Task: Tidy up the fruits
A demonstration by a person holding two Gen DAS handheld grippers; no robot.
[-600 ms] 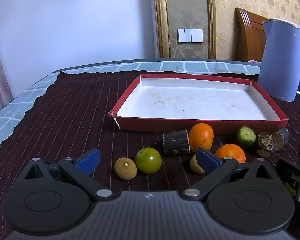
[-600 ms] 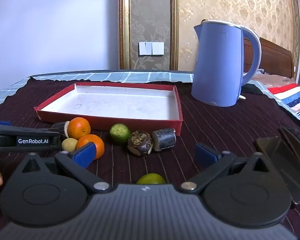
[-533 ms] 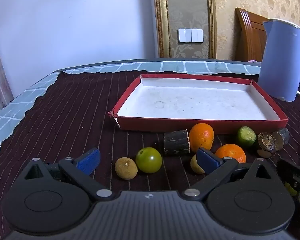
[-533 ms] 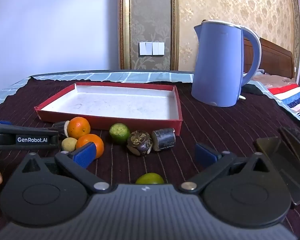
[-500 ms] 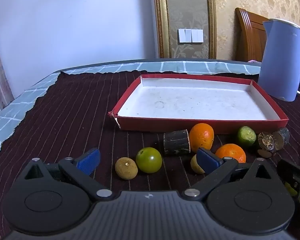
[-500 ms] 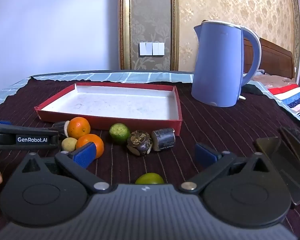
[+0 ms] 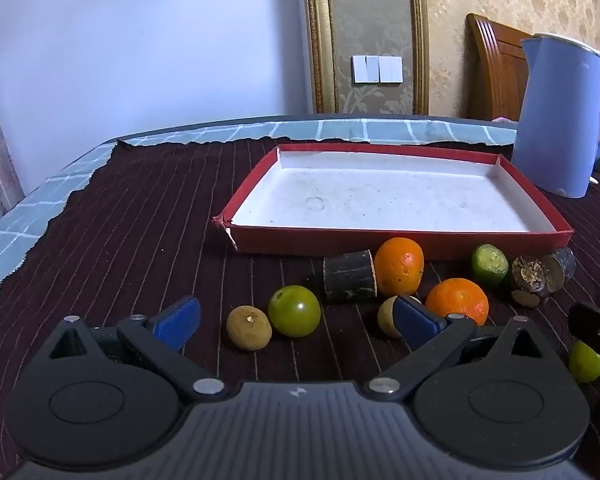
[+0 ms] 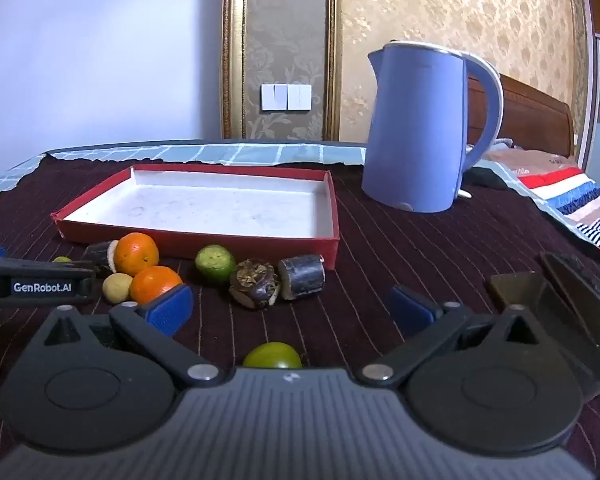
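A red tray (image 7: 400, 237) with a white floor stands empty on the dark cloth. Fruits lie in front of it: two oranges (image 7: 399, 266) (image 7: 457, 301), a green fruit (image 7: 294, 310), a brown longan (image 7: 248, 327), a cut green fruit (image 7: 489, 259), dark cane pieces (image 7: 349, 275). My left gripper (image 7: 296, 324) is open, low over the cloth, with the green fruit and longan between its fingers. My right gripper (image 8: 290, 310) is open and empty; a green fruit (image 8: 273, 355) lies just before its body. The tray (image 8: 260, 242) and the oranges (image 8: 136, 253) also show in the right wrist view.
A blue kettle (image 8: 418, 138) stands right of the tray, also seen in the left wrist view (image 7: 558, 118). Dark flat objects (image 8: 560, 296) lie at the right. A striped cloth (image 8: 572, 200) lies at the far right. The table edge runs along the left.
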